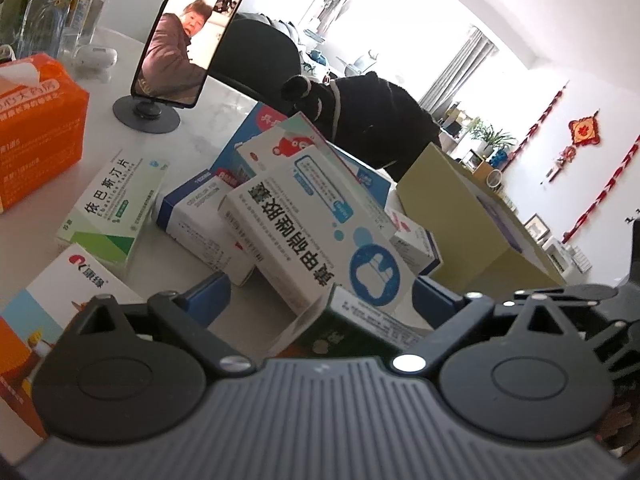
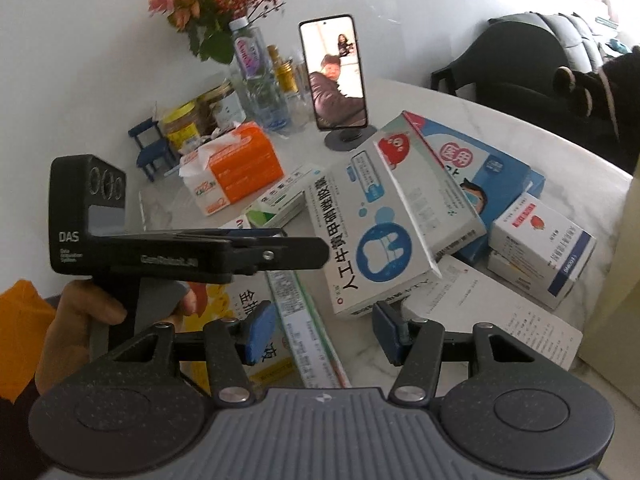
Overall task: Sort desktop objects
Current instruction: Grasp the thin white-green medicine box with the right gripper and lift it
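Sorting looks barely begun: the medicine cartons lie in a loose heap on the white marble tabletop (image 2: 460,120). Nearest, the right gripper (image 2: 324,332) hangs released with nothing between its blue pads, just short of the white carton with a blue tooth emblem (image 2: 372,236). The left gripper (image 1: 316,300) straddles that carton's near end, jaws spread wide, not pressing it. Behind the carton lie a blue face-mask box (image 2: 480,160) and small strawberry-marked box (image 2: 540,232). Farther behind stand an orange tissue pack (image 2: 236,164) and a black phone on a stand (image 2: 340,76).
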